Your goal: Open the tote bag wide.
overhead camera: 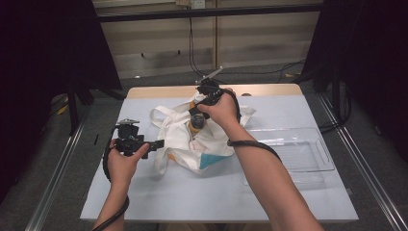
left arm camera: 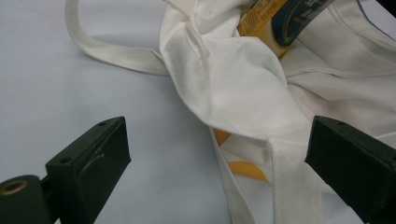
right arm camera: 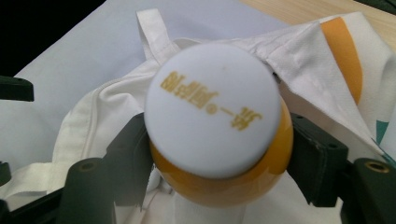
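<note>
Right gripper (right arm camera: 219,154): fingers clenched on yellow white-capped plastic bottle (right arm camera: 219,126), lifting it clear of the bag.
Left gripper (left arm camera: 219,158): fingers released, straddling white cloth tote bag (left arm camera: 243,88) rim, ready to steady it.

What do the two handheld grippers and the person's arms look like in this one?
Both grippers, left gripper and right gripper, are black with blocky, square-ended fingers and brass-coloured screw inserts. A black cable trails from each along the forearm. The right carries a grey top plate. Forearms are bare, with no sleeves visible.
</note>
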